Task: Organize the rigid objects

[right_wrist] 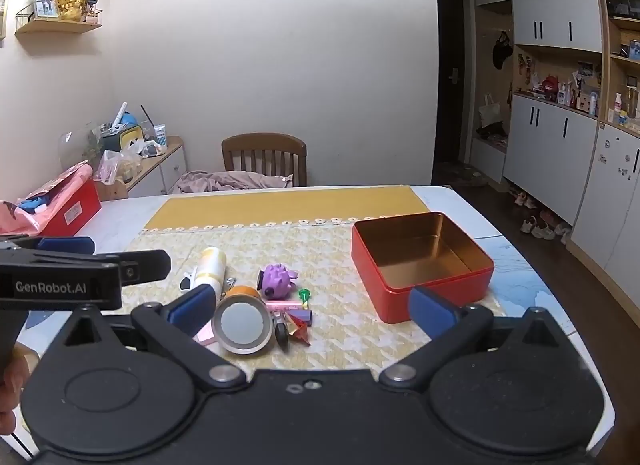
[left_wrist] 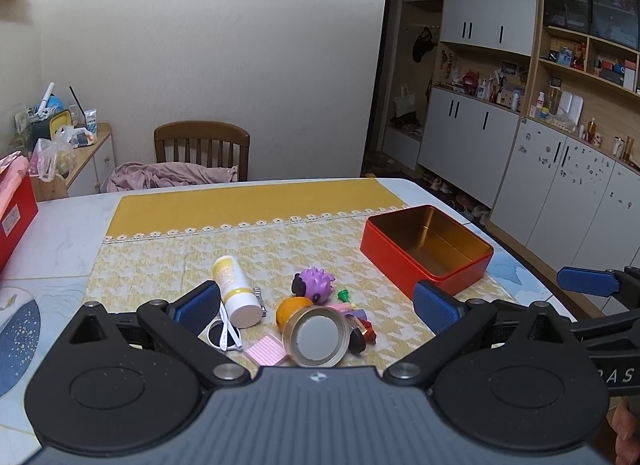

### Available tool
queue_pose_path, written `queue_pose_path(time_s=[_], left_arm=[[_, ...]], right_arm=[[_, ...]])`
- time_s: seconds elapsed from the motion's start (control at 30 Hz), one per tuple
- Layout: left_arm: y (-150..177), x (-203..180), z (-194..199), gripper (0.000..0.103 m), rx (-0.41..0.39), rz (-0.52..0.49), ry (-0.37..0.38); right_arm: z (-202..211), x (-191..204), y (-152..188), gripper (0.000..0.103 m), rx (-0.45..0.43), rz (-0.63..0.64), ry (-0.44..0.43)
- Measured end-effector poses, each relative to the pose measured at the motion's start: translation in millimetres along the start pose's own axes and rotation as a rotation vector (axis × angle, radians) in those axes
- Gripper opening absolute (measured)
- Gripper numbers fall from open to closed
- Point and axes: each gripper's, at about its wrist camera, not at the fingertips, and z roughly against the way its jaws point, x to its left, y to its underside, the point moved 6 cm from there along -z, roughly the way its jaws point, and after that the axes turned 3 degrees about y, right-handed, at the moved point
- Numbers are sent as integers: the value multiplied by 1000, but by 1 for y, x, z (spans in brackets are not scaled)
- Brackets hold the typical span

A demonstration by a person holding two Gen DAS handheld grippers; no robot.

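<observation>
A red tin (left_wrist: 426,251) with a gold inside stands open and empty on the yellow tablecloth (left_wrist: 248,201), right of a pile of small things: a white-and-yellow bottle (left_wrist: 236,291), a purple spiky toy (left_wrist: 314,285), an orange (left_wrist: 290,309), a round metal tin (left_wrist: 316,337), sunglasses (left_wrist: 224,335) and a pink pad (left_wrist: 266,350). My left gripper (left_wrist: 316,305) is open above the pile's near side. My right gripper (right_wrist: 314,307) is open too, between the round tin (right_wrist: 242,325) and the red tin (right_wrist: 420,265). The purple toy (right_wrist: 278,279) lies behind.
A wooden chair (left_wrist: 202,149) with pink cloth stands at the table's far edge. A red box (right_wrist: 68,205) sits at the table's far left. White cabinets and cluttered shelves (left_wrist: 560,105) line the right wall. The table's right edge drops to a dark floor.
</observation>
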Motion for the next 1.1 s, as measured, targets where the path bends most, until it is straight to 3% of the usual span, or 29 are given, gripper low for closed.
queue_pose_path(time_s=[0.5,0.53,0.77,0.9,1.1], left_arm=[[-1,1,0,103,-6,10,-15],[-1,3,-1,103,-6,16,-20],[-4,13,-12,103,8,54,-36],[-4,22,-23,103,22,90,-21],[0,39,-47,103,57,112,-68]], right_arm=[[-6,4,3,103,3,33,-17],[-5,4,1,103,-37,4,-34],[-19,-2,5,103,56,34,-11],[-27,-1,5,103,60,47,-31],[-54,-6,11,103,97,111,-61]])
